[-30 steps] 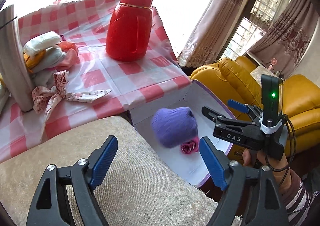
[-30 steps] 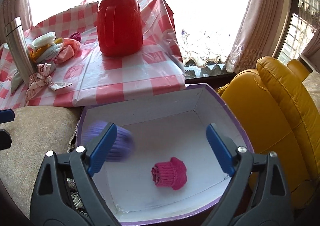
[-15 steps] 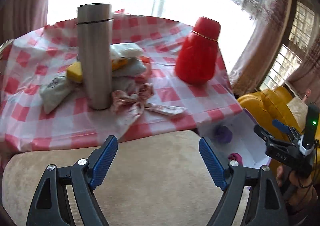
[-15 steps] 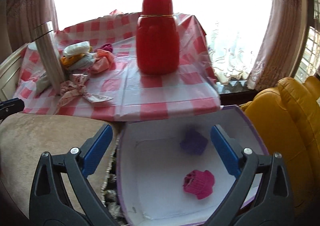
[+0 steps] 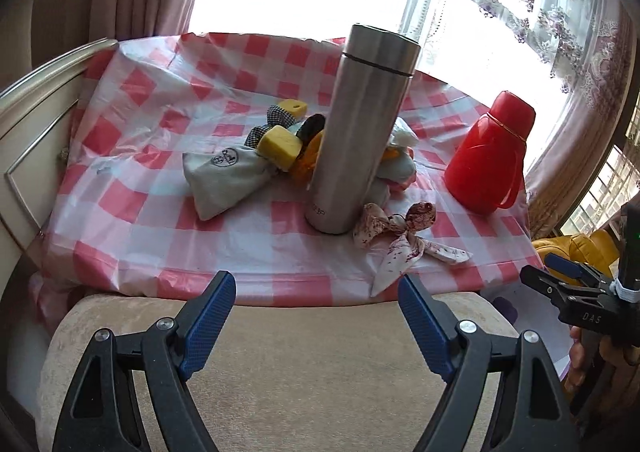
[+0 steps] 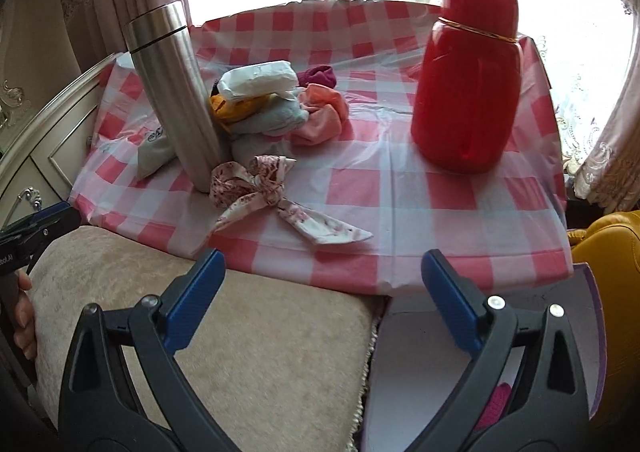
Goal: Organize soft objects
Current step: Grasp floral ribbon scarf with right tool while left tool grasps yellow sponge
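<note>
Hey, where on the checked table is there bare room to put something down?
Free: the tablecloth between the floral bow and the red jug, down to the near edge, and in the left view the patch left of the grey pouch. Crowded: the soft pile hugging the steel flask.

The counter (image 5: 132, 212) wears a red-and-white checked cloth (image 6: 400, 188). A steel flask (image 5: 360, 132) stands upright near its middle, and a red jug (image 6: 466, 84) stands well apart to the right. Soft things crowd round the flask's foot: a grey pouch (image 5: 228, 176), yellow sponges (image 5: 280, 148), a white packet (image 6: 260, 80), a pink scrunchie (image 6: 324, 116). A floral bow (image 6: 260, 192) lies near the front edge, touching the flask.
</note>
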`<state>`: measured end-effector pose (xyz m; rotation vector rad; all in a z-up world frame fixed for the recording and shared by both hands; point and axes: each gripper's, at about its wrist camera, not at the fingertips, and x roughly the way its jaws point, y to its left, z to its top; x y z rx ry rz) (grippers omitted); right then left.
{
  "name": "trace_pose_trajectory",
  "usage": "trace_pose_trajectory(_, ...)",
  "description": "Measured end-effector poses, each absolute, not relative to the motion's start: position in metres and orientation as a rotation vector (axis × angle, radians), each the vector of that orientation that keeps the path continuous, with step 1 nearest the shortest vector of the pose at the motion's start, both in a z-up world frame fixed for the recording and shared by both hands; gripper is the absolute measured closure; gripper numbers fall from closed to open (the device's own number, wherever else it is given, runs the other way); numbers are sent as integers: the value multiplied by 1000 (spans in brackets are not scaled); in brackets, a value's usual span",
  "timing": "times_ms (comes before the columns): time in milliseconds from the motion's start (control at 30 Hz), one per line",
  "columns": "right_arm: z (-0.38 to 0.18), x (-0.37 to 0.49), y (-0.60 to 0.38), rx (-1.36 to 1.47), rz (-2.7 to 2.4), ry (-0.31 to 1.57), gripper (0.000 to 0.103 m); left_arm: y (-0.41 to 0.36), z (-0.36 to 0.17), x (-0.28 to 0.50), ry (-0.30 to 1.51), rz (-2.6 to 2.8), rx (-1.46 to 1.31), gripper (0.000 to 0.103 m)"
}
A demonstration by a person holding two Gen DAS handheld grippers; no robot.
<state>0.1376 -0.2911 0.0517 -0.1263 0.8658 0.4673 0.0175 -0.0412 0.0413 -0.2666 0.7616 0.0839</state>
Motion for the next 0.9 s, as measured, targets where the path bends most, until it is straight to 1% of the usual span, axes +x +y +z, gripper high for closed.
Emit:
trace_pose_trajectory(300, 25, 174, -233, -218, 514, 914, 4, -13, 26, 36, 806, 100, -329, 19)
trace_pose_trajectory(700, 2, 212, -202, -276, 521, 959, 4, 19, 14, 75, 845, 140, -380, 19)
trace_pose_trajectory(900, -10, 222, -193, -306, 519, 979, 4, 45, 4, 109, 888, 191, -396, 19)
